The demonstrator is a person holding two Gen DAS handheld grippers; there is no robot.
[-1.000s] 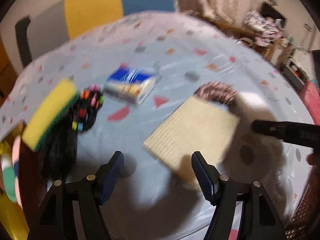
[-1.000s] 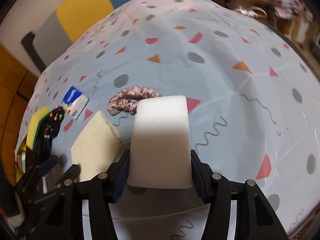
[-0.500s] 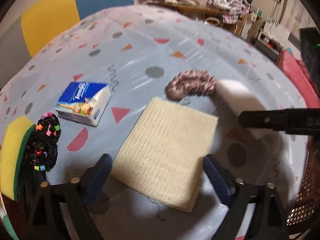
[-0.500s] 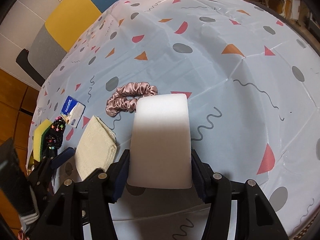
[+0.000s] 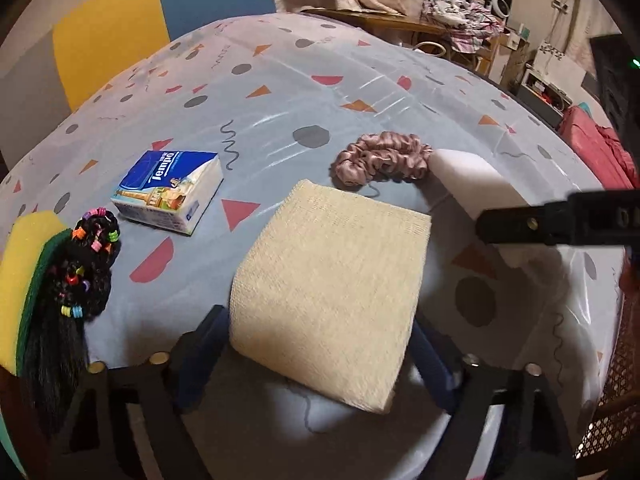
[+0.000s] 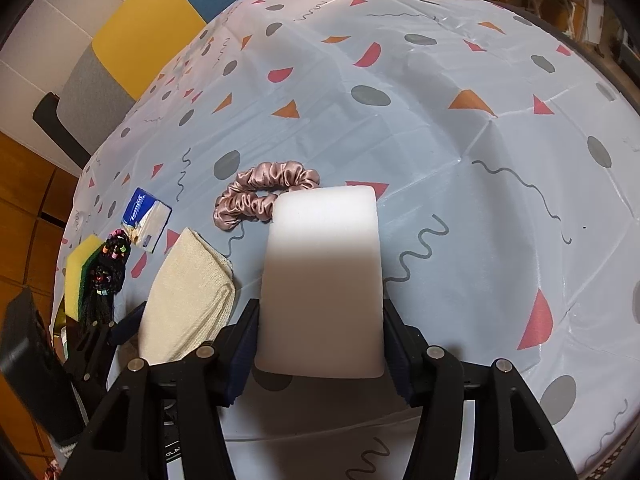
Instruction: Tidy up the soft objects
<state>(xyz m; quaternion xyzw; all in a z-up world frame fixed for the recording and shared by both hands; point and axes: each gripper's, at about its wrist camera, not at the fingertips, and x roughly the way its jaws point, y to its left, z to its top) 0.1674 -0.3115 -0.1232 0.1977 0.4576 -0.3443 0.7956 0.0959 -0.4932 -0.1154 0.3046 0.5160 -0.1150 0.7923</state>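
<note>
A folded beige cloth (image 5: 332, 280) lies flat on the patterned tablecloth (image 6: 440, 140). My left gripper (image 5: 316, 324) straddles its near end, one finger at each side edge. Its jaws are closing and I see no squeeze on the cloth. My right gripper (image 6: 320, 312) is shut on a white foam sponge (image 6: 320, 280), whose far end rests beside a pink satin scrunchie (image 6: 260, 196). In the left wrist view the scrunchie (image 5: 380, 156) and sponge (image 5: 468, 184) sit beyond the cloth, with a right gripper finger (image 5: 560, 224) crossing in from the right.
A blue tissue pack (image 5: 172, 188) lies left of the cloth. A black beaded hair piece (image 5: 84, 272) rests on a yellow-green sponge (image 5: 24, 264) at the table's left edge. A multicoloured chair back (image 5: 108, 40) stands behind the table, with cluttered shelves (image 5: 460, 0) at the back right.
My left gripper has swung right and come down over the beige cloth, its jaws spreading wide so that they now sit either side of it. The right gripper kept still with the sponge.
</note>
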